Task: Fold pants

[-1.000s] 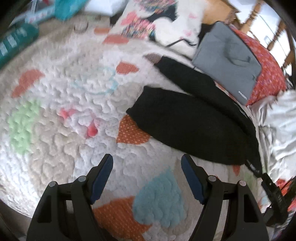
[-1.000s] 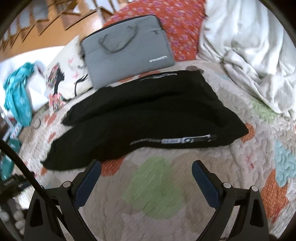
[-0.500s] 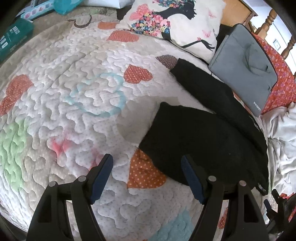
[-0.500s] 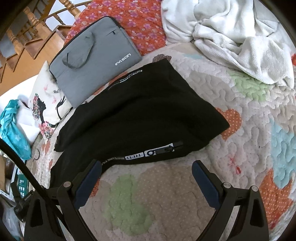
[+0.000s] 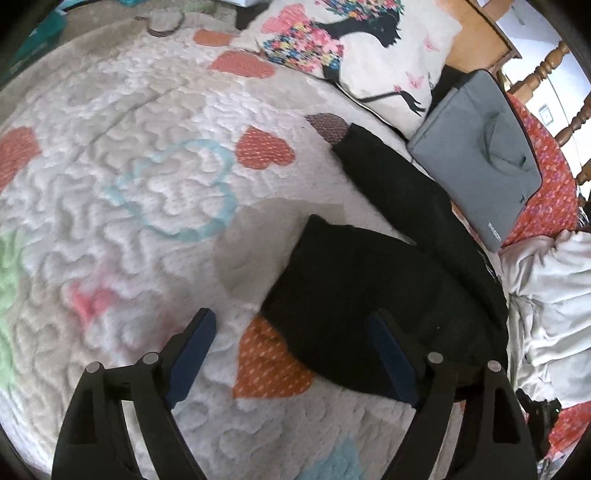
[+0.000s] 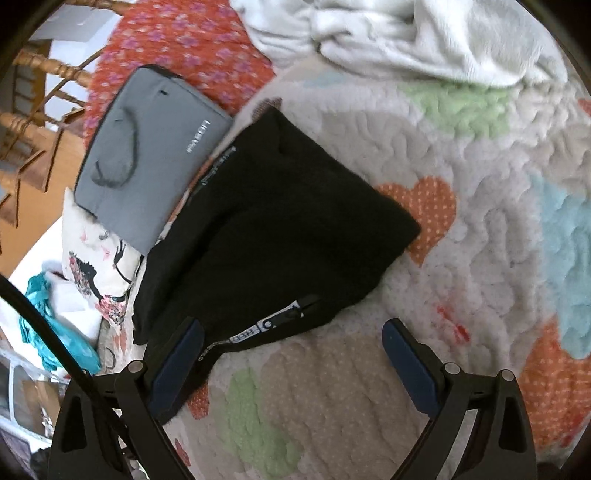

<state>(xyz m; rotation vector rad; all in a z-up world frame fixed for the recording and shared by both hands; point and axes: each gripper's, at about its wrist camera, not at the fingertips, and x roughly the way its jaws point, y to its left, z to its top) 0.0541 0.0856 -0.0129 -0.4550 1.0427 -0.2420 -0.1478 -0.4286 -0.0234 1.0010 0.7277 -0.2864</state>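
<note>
Black pants (image 5: 369,280) lie flat on a quilted bedspread (image 5: 147,192) patterned with hearts, both legs stretching away to the upper left. My left gripper (image 5: 295,332) hovers over the near leg's hem, its jaws opening wider, and the hem's corner lies below the gap, untouched by the pads. In the right wrist view the pants (image 6: 280,221) show their waist end with a white-printed zip pocket (image 6: 273,323). My right gripper (image 6: 291,341) is open above that pocket edge, holding nothing.
A grey laptop bag (image 5: 487,173) lies beyond the pants on a red floral cover (image 6: 184,40). A printed pillow (image 5: 354,48) sits at the far side. A rumpled white blanket (image 6: 406,33) is heaped beside the waist end. Wooden railing posts (image 6: 40,92) stand past the bed.
Both grippers moved in over the pants: the left now sits above the near hem with wider jaws, the right rolled and came down toward the zip pocket.
</note>
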